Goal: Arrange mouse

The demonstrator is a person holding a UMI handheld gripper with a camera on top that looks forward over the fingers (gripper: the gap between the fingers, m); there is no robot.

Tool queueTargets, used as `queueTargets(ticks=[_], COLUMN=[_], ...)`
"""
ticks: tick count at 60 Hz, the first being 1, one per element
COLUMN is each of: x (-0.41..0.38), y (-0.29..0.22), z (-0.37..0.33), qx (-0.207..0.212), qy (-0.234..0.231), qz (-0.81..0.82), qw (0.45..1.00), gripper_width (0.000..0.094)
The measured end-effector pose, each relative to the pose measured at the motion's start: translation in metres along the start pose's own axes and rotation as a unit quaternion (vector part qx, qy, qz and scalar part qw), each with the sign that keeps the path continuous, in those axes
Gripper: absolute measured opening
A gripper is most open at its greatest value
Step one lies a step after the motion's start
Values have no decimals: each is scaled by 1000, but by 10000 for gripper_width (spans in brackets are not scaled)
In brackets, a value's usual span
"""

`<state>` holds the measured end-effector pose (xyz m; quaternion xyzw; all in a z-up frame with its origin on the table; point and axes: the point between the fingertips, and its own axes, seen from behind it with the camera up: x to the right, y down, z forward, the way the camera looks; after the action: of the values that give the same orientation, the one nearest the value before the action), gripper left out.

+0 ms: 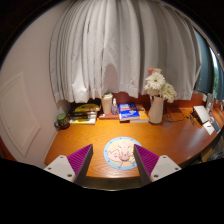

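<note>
My tongs (112, 160) hang above the near edge of the desk with the fingers spread wide and nothing held between them. The two purple pads (80, 159) face each other across an open gap. Straight ahead through that gap, just beyond the fingertips, lies a round mouse mat (120, 152) with a pale blue rim and a pinkish printed picture in the middle; it sits flat on the orange wooden desk (175, 140). I see no mouse that I can be sure of from here; a small dark and light shape on the white device at the far right end of the desk (203, 115) might be one, but the view there is too small for me to tell.

Further back, near the middle of the desk, a blue book (128, 113) lies flat, and just left of it stands a white mug (107, 104). To the right of the book a tall white vase (156, 108) holds a bunch of pale flowers (156, 83). Off to the left, a stack of books (84, 112) rests with a yellow-green cover on top, and a small potted plant (62, 121) sits beside it. White curtains (120, 50) hang behind the whole desk.
</note>
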<state>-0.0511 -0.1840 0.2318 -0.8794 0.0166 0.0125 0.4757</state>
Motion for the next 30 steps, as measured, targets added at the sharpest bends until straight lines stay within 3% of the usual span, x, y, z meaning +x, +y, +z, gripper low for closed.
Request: queueTargets(ticks=[9, 30], x=[-13, -31], y=[2, 33], z=[-24, -39], qx=[13, -11], qy=[-11, -23], qz=[4, -31], qw=[1000, 999], gripper_width=[807, 807])
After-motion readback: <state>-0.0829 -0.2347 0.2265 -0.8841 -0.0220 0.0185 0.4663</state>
